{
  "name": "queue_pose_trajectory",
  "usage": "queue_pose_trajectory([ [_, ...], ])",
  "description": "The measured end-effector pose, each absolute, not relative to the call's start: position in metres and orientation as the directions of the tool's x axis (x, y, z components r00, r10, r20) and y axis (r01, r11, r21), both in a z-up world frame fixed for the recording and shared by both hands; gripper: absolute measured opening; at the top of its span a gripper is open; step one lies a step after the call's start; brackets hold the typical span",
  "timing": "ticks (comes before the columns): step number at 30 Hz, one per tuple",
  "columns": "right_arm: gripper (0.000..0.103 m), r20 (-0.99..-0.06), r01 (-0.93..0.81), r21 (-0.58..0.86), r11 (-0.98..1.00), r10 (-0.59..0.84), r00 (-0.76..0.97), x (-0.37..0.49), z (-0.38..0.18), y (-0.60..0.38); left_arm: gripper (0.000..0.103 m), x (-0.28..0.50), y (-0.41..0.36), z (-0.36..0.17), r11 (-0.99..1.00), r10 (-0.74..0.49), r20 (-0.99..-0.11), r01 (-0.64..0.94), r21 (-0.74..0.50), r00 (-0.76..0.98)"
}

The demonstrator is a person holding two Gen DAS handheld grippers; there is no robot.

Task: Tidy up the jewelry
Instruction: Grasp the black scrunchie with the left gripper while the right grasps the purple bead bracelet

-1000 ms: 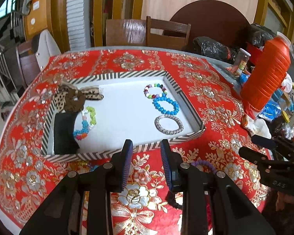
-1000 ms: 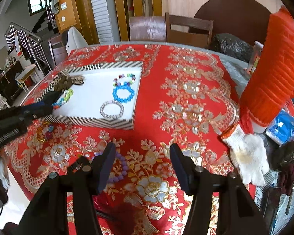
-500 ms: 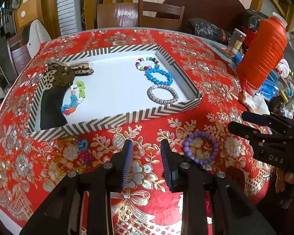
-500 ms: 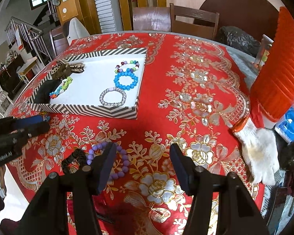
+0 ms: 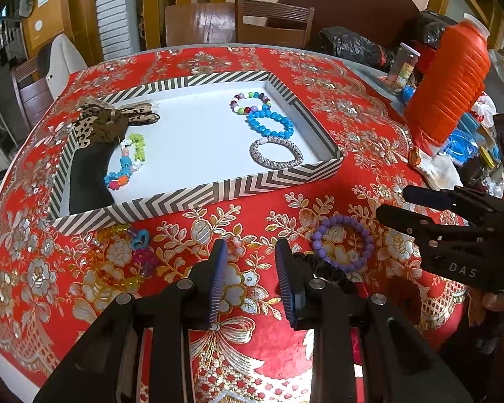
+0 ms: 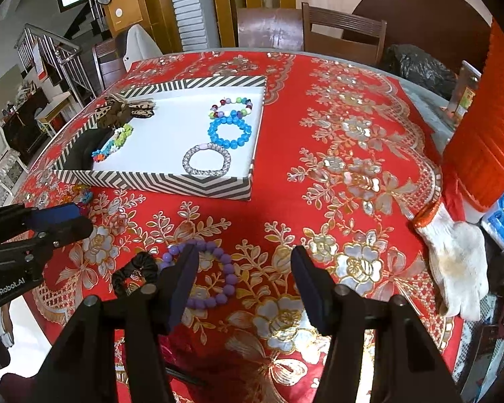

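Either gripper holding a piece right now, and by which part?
Nothing held. Left gripper and right gripper are both open and empty above the cloth; the purple bracelet lies loose.

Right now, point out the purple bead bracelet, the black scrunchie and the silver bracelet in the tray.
purple bead bracelet (image 5: 362,232), left wrist view, on its right-hand beads.
black scrunchie (image 6: 128,271), right wrist view, on its left-hand fabric loop.
silver bracelet (image 5: 276,163), left wrist view, on its near edge.

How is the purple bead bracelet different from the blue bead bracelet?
The purple bracelet lies on the red tablecloth, outside the striped tray; the blue bracelet lies inside the tray. The purple one touches a black scrunchie; the blue one sits between a multicolored bracelet and a silver one. Both are round bead loops lying flat.
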State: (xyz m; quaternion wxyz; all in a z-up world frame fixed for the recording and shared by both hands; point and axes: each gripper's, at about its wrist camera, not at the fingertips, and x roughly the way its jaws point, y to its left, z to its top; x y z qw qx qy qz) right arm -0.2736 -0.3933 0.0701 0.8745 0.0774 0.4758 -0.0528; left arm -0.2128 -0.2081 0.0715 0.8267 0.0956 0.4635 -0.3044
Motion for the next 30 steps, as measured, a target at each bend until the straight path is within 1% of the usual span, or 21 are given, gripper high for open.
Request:
queue_pose_trajectory([
  [6, 0.060, -0.843, 0.169, 0.089, 0.982, -0.016, 0.537, -0.273, 0.066, -0.396, 0.028, -0.213, -0.206, 0.070, 0.778, -0.442, -0.828, 0.606, -0.162, 0.346],
  [22, 0.060, -0.863, 0.156, 0.079, 0.985, -0.010, 0.505, -0.268, 0.053, -0.394, 0.029, -0.218, -0.219, 0.045, 0.760, -0.440, -0.861, 0.617, -0.207, 0.253],
  [27, 0.060, -0.876, 0.130, 0.049, 0.990, -0.019, 0.482, -0.262, 0.045, -0.390, 0.039, -0.215, -0.223, 0.030, 0.735, -0.470, -0.869, 0.614, -0.288, 0.155],
  [30, 0.060, -0.886, 0.119, 0.031, 0.992, -0.028, 0.463, -0.257, 0.038, -0.389, 0.040, -0.217, -0.227, 0.026, 0.736, -0.458, -0.874, 0.621, -0.269, 0.163],
])
